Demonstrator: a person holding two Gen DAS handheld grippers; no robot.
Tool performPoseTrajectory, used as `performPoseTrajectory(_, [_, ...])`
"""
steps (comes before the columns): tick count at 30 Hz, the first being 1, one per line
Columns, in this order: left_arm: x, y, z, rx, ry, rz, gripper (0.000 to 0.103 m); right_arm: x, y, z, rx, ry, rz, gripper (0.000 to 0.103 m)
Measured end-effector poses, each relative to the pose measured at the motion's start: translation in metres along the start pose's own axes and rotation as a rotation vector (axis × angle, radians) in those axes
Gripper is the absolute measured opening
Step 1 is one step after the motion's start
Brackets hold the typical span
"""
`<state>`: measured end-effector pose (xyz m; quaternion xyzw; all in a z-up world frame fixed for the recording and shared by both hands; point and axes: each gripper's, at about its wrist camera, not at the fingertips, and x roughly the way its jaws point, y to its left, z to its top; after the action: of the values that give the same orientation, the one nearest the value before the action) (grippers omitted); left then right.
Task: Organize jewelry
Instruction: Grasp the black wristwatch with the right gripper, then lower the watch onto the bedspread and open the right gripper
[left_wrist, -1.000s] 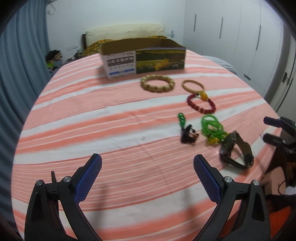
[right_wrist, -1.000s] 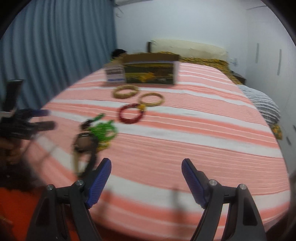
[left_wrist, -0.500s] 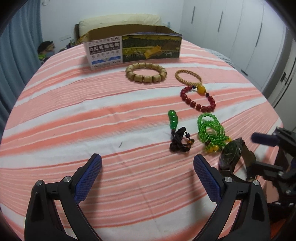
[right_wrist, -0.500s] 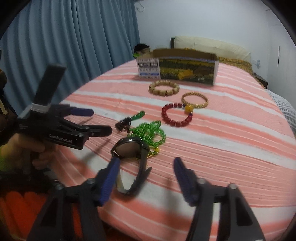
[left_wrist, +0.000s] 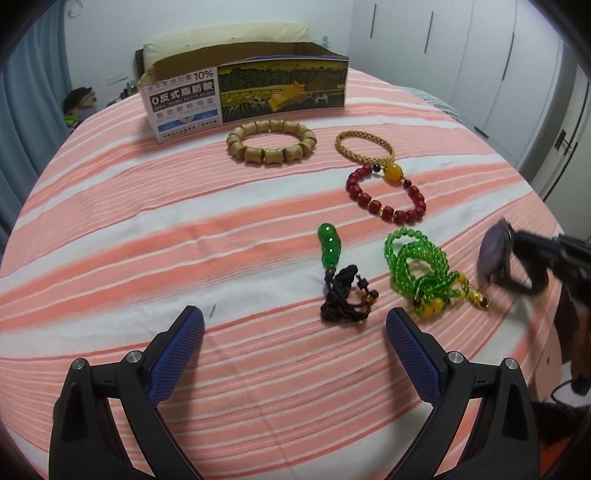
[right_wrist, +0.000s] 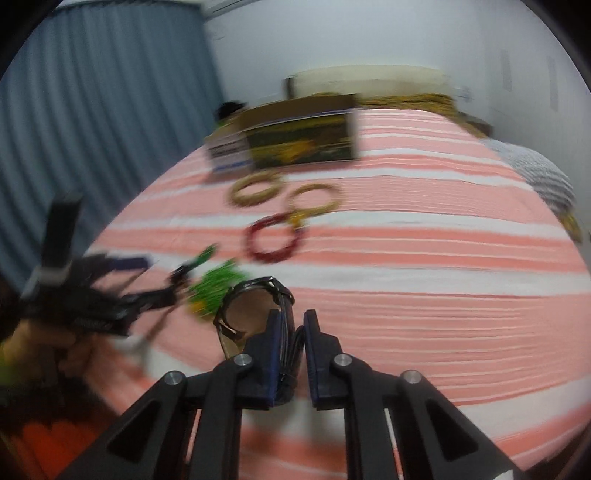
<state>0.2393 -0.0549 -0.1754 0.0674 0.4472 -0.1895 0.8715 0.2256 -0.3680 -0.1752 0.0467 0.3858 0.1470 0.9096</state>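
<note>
Striped bedcover, coral and white, served as the work surface; we noted a blue curtain to one side and white wardrobe doors to the other.

Items we recorded:

- Open cardboard box, printed front, standing at the far end of the cover.
- Wooden bead bracelet, lying just in front of the box.
- Gold woven bangle, beside the wooden one, touching the red bracelet.
- Red bead bracelet with one amber bead, nearer than the bangle.
- Green gourd pendant on a knotted black cord, near the middle.
- Green bead strand, heaped, with yellow beads at its near end.
- Dark wristwatch, at the cover's near edge beside the green strand; blurred in the left view.

Left gripper: we found its jaws wide apart, nothing between them, hovering short of the pendant.

Right gripper: its jaws had just been closing, and we found them clamped on the wristwatch strap.
</note>
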Motion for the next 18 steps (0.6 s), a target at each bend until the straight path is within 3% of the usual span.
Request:
performPoseTrajectory(4, [0.006,-0.002,0.007,-0.008,0.001,0.017,0.099,0.007,-0.035,0.004,0.095,-0.006,-0.045,0.013])
performPoseTrajectory(8, [0.013,-0.009,0.012,0.014,0.013,0.055,0.099,0.015,-0.045,0.004,0.101,-0.009,-0.081,0.017])
performPoseTrajectory(9, [0.014,-0.010,0.013,0.017,0.013,0.059,0.100,0.017,-0.045,0.004,0.103,-0.006,-0.082,0.022])
performPoseTrajectory(11, [0.014,-0.010,0.013,0.011,0.013,0.064,0.100,0.019,-0.045,0.004,0.106,-0.013,-0.047,0.041])
performPoseTrajectory(12, [0.014,-0.010,0.013,0.008,0.011,0.065,0.100,0.017,-0.045,0.004,0.103,-0.022,-0.047,0.056])
performPoseTrajectory(13, [0.015,-0.009,0.013,0.005,0.010,0.067,0.100,0.014,-0.043,0.004,0.091,-0.035,-0.068,0.061])
performPoseTrajectory(18, [0.015,-0.002,0.013,-0.041,0.010,0.099,0.100,-0.006,-0.043,0.004,0.056,-0.076,-0.060,0.061])
